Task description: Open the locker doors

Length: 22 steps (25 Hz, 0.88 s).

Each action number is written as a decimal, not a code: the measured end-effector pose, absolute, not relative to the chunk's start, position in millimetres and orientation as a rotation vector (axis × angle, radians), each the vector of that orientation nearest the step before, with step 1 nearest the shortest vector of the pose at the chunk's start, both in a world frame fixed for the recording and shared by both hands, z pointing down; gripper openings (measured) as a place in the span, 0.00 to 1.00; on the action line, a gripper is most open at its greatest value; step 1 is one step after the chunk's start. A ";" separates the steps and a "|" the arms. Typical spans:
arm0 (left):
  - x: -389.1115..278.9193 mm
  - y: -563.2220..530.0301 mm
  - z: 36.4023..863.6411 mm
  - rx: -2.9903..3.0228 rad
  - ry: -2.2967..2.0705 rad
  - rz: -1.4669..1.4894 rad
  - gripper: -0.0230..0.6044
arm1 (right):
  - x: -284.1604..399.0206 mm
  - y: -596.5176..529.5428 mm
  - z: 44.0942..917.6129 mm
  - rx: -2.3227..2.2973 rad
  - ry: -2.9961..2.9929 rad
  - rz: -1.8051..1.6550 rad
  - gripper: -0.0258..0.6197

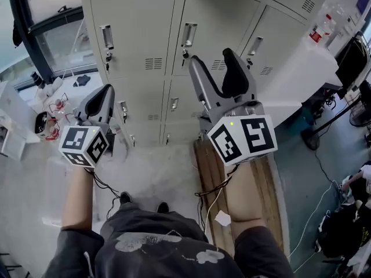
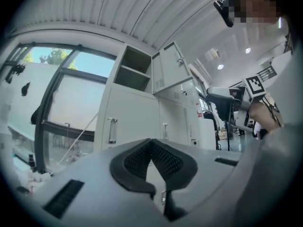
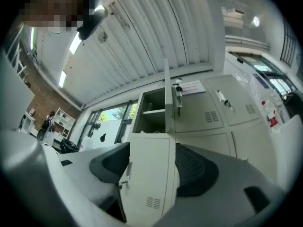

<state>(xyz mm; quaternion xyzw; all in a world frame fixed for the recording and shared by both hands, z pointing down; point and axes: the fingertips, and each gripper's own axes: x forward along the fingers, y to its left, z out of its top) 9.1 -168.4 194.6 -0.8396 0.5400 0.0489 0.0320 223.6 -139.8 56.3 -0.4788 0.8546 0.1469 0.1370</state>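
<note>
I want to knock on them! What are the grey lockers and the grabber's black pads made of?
The lockers look like painted sheet metal: flat pale grey doors with punched vent slots and shiny handles. The black pads seem to be rubber or soft plastic, matt, with a dotted grip pattern.

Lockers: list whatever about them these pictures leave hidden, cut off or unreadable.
- Head view: the top row of the lockers is cut off by the upper edge.
- Head view: the right gripper and the left gripper cover parts of the lower rows.
- Right gripper view: the open compartment is seen from below, so anything on its shelf is hidden.
- Right gripper view: the label has print too small to read.
</note>
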 end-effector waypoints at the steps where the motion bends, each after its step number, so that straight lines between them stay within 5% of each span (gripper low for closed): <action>1: 2.0 -162.7 207.3 -2.581 1.708 0.144 0.05 | 217.0 -142.7 69.8 -1.368 2.498 0.384 0.50; 22: -129.3 -166.0 301.9 -2.581 1.938 0.001 0.05 | 56.6 -212.1 194.0 -1.324 2.730 0.137 0.50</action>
